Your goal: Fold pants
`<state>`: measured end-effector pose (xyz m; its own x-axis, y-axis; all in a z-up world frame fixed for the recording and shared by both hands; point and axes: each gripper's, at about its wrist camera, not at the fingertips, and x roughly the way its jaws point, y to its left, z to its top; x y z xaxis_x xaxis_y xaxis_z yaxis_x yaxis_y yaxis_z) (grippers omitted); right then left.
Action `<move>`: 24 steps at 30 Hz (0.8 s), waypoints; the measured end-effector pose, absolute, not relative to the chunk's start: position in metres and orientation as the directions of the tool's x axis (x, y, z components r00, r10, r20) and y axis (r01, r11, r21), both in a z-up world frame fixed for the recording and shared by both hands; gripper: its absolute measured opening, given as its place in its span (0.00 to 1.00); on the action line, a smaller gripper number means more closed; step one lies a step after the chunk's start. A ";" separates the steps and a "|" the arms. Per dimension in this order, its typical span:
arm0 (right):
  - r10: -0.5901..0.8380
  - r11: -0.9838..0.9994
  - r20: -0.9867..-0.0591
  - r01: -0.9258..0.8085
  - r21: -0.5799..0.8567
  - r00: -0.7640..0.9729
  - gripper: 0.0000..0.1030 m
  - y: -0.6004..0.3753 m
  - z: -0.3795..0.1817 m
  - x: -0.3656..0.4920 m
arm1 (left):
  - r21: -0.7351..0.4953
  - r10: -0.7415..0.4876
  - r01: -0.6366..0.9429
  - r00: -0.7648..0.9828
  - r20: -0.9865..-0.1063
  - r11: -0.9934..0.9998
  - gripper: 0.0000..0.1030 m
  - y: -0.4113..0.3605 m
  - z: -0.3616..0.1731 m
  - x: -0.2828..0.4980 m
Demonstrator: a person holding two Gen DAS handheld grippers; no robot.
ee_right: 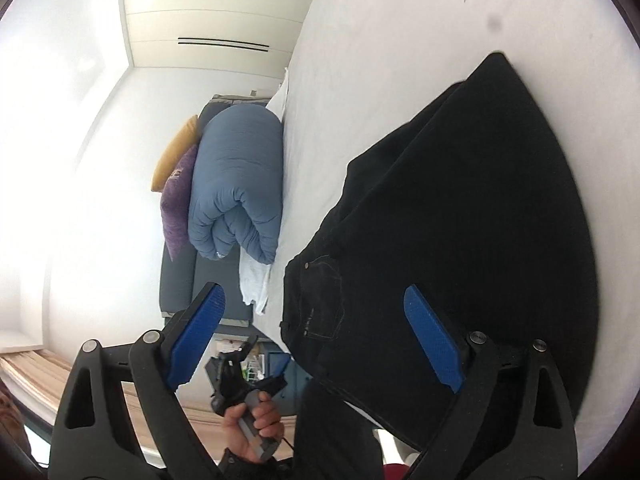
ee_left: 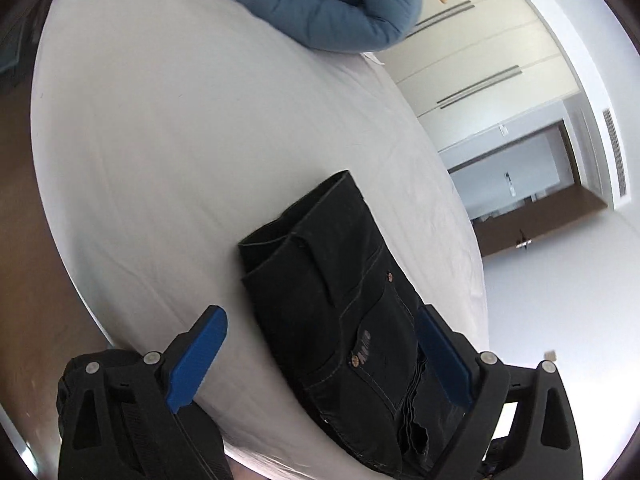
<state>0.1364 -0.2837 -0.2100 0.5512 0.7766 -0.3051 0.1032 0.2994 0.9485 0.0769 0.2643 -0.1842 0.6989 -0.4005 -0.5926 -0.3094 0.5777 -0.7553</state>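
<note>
Covering most of both views, the bed carries a plain white sheet. Black pants, folded into a compact stack, lie on the sheet near its edge; a pocket with rivets and pale stitching faces up. In the right wrist view the same pants fill the right half of the frame, dark against the sheet. A rolled blue duvet sits at the far end of the bed, with a purple cushion and a yellow cushion stacked just beside it. White wardrobe doors stand beyond.

Left tool: blue-padded fingers spread wide apart, one on each side of the folded stack, nothing clamped between them. Right tool: fingers likewise apart, hanging over the pocket end of the pants. Between them the person's hand shows, gripping the other tool's handle.
</note>
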 end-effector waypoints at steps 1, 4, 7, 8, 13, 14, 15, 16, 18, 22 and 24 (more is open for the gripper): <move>0.788 0.287 -0.297 0.106 0.952 0.539 0.88 -0.281 -0.209 0.137 | -0.775 -0.413 -0.321 0.701 -0.581 0.545 0.93 0.269 -0.191 0.076; 0.803 0.266 -0.280 0.104 0.958 0.527 0.88 -0.256 -0.203 0.149 | -0.809 -0.446 -0.335 0.702 -0.556 0.483 0.93 0.274 -0.204 0.077; 0.807 0.239 -0.265 0.118 0.964 0.528 0.86 -0.251 -0.206 0.150 | -0.829 -0.463 -0.313 0.712 -0.527 0.462 0.93 0.266 -0.210 0.081; 0.809 0.231 -0.259 0.120 0.966 0.528 0.85 -0.248 -0.207 0.150 | -0.839 -0.473 -0.308 0.715 -0.515 0.448 0.93 0.265 -0.214 0.085; 0.821 0.209 -0.238 0.114 0.971 0.518 0.82 -0.260 -0.218 0.142 | -0.879 -0.503 -0.299 0.731 -0.462 0.372 0.92 0.261 -0.221 0.102; 0.825 0.204 -0.232 0.110 0.973 0.516 0.82 -0.261 -0.218 0.141 | -0.879 -0.503 -0.303 0.731 -0.462 0.368 0.92 0.261 -0.223 0.105; 0.829 0.202 -0.228 0.106 0.974 0.511 0.82 -0.260 -0.217 0.142 | -0.882 -0.502 -0.303 0.734 -0.457 0.360 0.92 0.260 -0.225 0.109; 0.832 0.201 -0.225 0.103 0.974 0.506 0.82 -0.262 -0.217 0.141 | -0.886 -0.503 -0.304 0.737 -0.452 0.351 0.92 0.259 -0.225 0.113; 0.841 0.198 -0.220 0.098 0.975 0.494 0.82 -0.258 -0.216 0.145 | -0.890 -0.501 -0.311 0.741 -0.447 0.334 0.91 0.259 -0.227 0.117; 0.868 0.207 -0.228 0.096 0.974 0.442 0.82 -0.246 -0.215 0.158 | -0.892 -0.516 -0.326 0.731 -0.447 0.312 0.57 0.258 -0.232 0.126; 0.875 0.236 -0.267 0.125 0.964 0.405 0.82 -0.237 -0.218 0.167 | -0.893 -0.536 -0.339 0.715 -0.448 0.295 0.34 0.259 -0.237 0.127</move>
